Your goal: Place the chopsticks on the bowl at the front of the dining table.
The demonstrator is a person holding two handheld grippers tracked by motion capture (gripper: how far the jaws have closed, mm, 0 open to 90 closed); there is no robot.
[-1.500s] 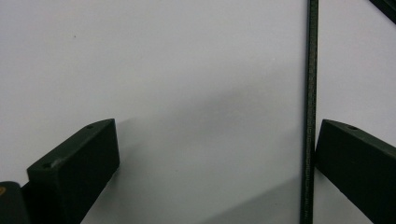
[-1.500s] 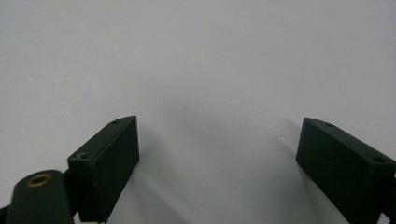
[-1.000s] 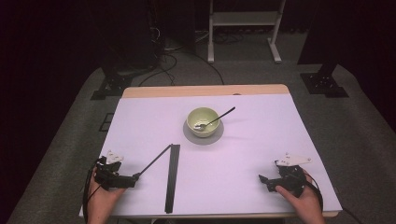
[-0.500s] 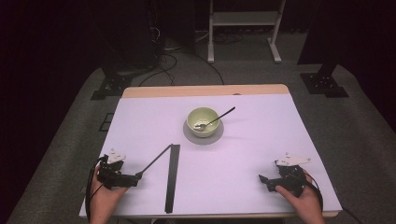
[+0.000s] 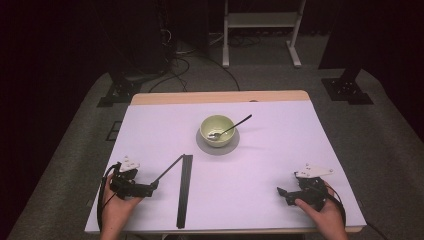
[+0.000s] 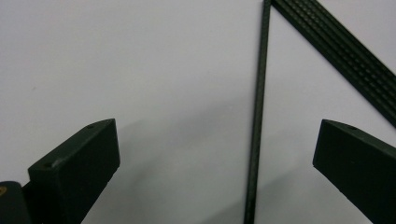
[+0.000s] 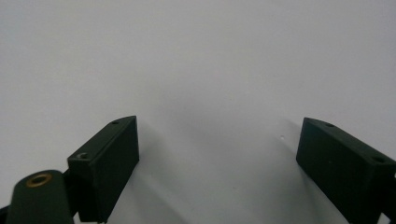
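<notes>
My left gripper [image 5: 150, 188] rests near the front-left of the white table [image 5: 280, 165], jaws spread wide with a thin black rod [image 6: 257, 130] lying between them, ungrasped; the rod slants up to meet the top end of a flat black ribbed strip [image 5: 183, 190] just beside it. My right gripper [image 5: 282, 192] sits released over bare tabletop, well apart. I judge the rod light, stiff and narrow, likely to roll or slip, so I would pinch it squarely near this lower end. A green bowl [image 5: 217, 130] with a spoon [image 5: 232, 127] stands mid-table.
</notes>
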